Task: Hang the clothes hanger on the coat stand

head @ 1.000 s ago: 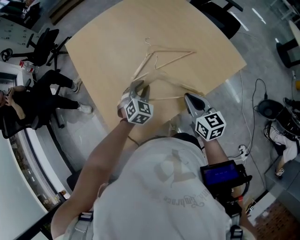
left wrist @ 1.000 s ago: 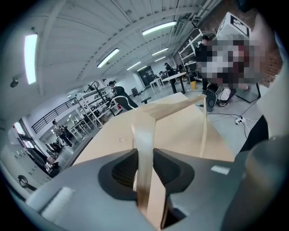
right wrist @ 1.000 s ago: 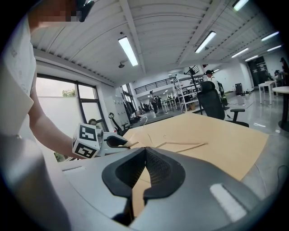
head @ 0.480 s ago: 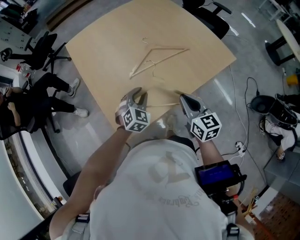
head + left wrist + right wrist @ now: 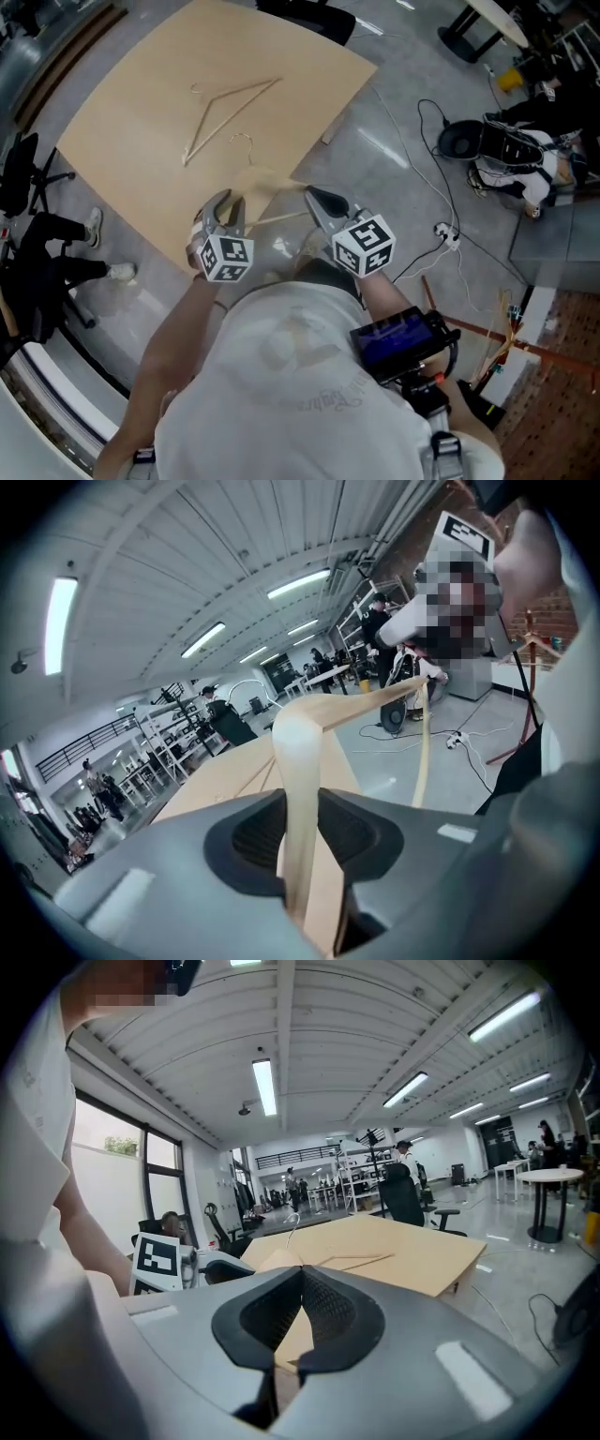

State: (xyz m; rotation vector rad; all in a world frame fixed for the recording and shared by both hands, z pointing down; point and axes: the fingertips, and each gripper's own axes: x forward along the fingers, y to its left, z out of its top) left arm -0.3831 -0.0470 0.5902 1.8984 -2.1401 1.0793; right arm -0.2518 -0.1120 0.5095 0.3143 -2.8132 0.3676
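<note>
I hold a pale wooden clothes hanger (image 5: 265, 181) in the air between both grippers, just past the table's near edge, with its wire hook (image 5: 243, 140) pointing away from me. My left gripper (image 5: 226, 208) is shut on one arm of it; in the left gripper view the wood (image 5: 298, 752) runs up between the pads. My right gripper (image 5: 317, 200) is shut on the other end, where wood (image 5: 281, 1358) shows low between the jaws. A reddish-brown wooden stand (image 5: 511, 339) rises from the floor at the lower right.
A second wooden hanger (image 5: 225, 111) lies on the light wooden table (image 5: 141, 150). Cables and a power strip (image 5: 442, 231) trail over the grey floor on the right, near bags (image 5: 511, 159). A seated person's legs (image 5: 56, 272) and an office chair are at the left.
Both grippers have carried the hanger back off the table top and toward its near edge. The table now sits further up and left in the head view, and more floor shows on the right.
</note>
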